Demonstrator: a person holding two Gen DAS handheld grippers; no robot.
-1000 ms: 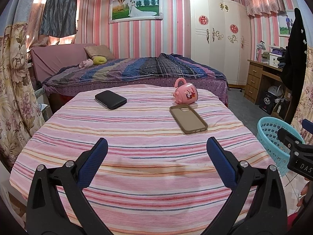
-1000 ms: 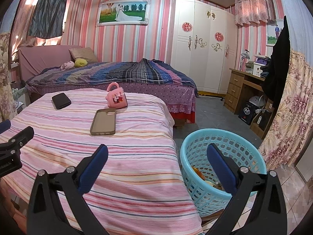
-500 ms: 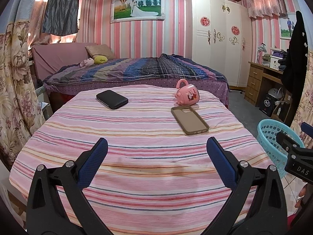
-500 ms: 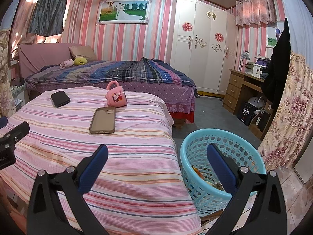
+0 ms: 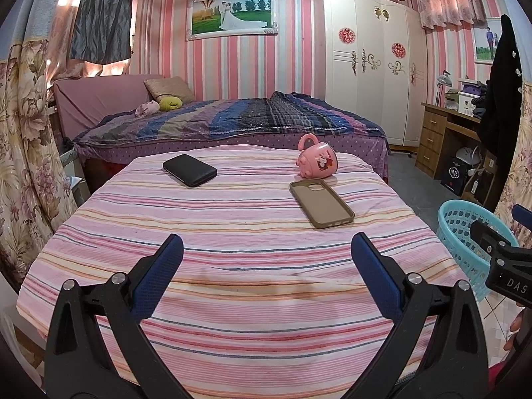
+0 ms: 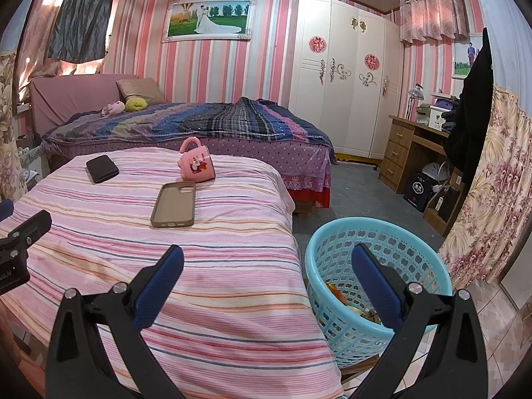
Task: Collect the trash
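Observation:
A light blue plastic basket (image 6: pixel 405 252) stands on the floor at the right of the striped table (image 6: pixel 199 266); some trash (image 6: pixel 335 291) lies at its bottom. The basket also shows at the right edge of the left wrist view (image 5: pixel 462 229). My left gripper (image 5: pixel 266 266) is open and empty above the near part of the striped cloth (image 5: pixel 232 232). My right gripper (image 6: pixel 266 272) is open and empty, held over the table's right edge and the basket rim. No loose trash shows on the cloth.
On the cloth lie a black wallet-like case (image 5: pixel 189 169), a tan phone case (image 5: pixel 321 202) and a tipped pink mug (image 5: pixel 317 161). A bed (image 5: pixel 232 123) stands behind, a white wardrobe (image 5: pixel 369 66) and a wooden desk (image 6: pixel 412 153) to the right. Floral curtains hang at both sides.
Both grippers stay open. The views have shifted slightly, as if both grippers drew back a little from the table; nothing on the cloth has moved.

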